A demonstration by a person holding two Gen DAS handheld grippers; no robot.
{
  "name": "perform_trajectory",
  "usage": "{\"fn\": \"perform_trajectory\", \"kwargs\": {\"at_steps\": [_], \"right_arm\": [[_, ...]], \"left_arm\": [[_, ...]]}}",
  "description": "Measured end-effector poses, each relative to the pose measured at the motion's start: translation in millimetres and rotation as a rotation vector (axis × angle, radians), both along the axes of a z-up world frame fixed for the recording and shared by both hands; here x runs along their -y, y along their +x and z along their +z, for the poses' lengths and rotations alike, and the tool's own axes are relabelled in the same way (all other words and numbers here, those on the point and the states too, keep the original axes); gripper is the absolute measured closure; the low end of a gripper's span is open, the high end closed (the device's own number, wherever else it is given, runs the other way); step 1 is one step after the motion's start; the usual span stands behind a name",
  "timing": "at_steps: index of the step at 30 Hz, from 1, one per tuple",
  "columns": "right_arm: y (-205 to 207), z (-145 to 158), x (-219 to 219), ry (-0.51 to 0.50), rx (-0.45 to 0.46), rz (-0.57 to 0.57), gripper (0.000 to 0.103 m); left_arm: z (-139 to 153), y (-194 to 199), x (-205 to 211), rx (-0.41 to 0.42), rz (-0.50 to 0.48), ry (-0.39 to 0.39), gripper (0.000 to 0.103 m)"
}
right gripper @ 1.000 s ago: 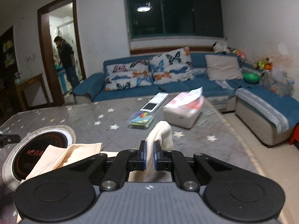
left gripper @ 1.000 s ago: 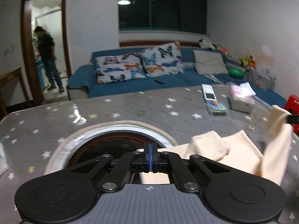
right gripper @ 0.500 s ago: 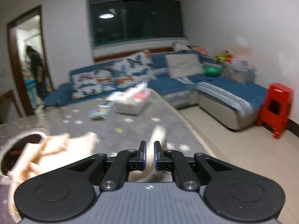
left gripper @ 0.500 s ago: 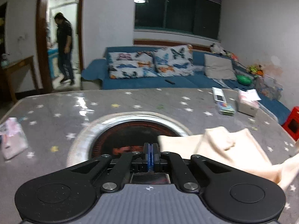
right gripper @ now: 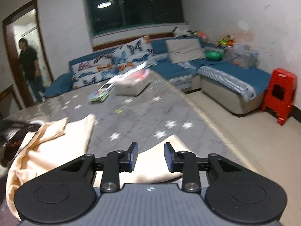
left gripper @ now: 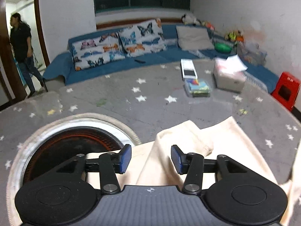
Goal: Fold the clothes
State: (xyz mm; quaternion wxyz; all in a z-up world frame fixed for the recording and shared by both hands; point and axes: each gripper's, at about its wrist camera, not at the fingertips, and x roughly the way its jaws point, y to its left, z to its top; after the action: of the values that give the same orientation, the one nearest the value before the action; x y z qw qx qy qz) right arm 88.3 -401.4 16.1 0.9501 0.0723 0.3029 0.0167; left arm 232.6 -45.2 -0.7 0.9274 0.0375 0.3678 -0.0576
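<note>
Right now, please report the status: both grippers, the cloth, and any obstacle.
Left gripper open, right gripper open. Cream cloth rumpled on table, partly over round burner. Nothing blocks it.

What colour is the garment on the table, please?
Pale cream garment, clearest in the left wrist view.

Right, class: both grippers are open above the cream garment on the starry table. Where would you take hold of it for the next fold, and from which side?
Judging by its pose, grip the cream garment at the flat corner on its far edge, coming from the bare table beyond it. That edge lies thin and single; the near side is bunched into thick folds.
</note>
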Motion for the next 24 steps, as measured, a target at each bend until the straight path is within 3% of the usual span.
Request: {"fn": "perform_trajectory", "kwargs": {"at_steps": [3, 6, 9, 18, 24], "right_arm": [[4, -7, -9, 0.002, -0.021, 0.03, 0.069], [8, -12, -15, 0.003, -0.041, 0.048, 0.067], [12, -18, -21, 0.003, -0.06, 0.066, 0.067], [15, -30, -31, -0.007, -0.103, 0.093, 0.065], [16, -32, -33, -0.019, -0.109, 0.097, 0.059]], "left_arm": [[-12, 14, 3, -0.039, -0.008, -0.015, 0.055], [-20, 20, 5, -0.067, -0.018, -0.022, 0.081], [-20, 16, 5, -0.047, -0.017, -0.016, 0.095], [12, -19, -12, 0.086, 0.036, -0.02, 0.098], [46, -71, -57, 0.2, 0.165, -0.062, 0.098]]}}
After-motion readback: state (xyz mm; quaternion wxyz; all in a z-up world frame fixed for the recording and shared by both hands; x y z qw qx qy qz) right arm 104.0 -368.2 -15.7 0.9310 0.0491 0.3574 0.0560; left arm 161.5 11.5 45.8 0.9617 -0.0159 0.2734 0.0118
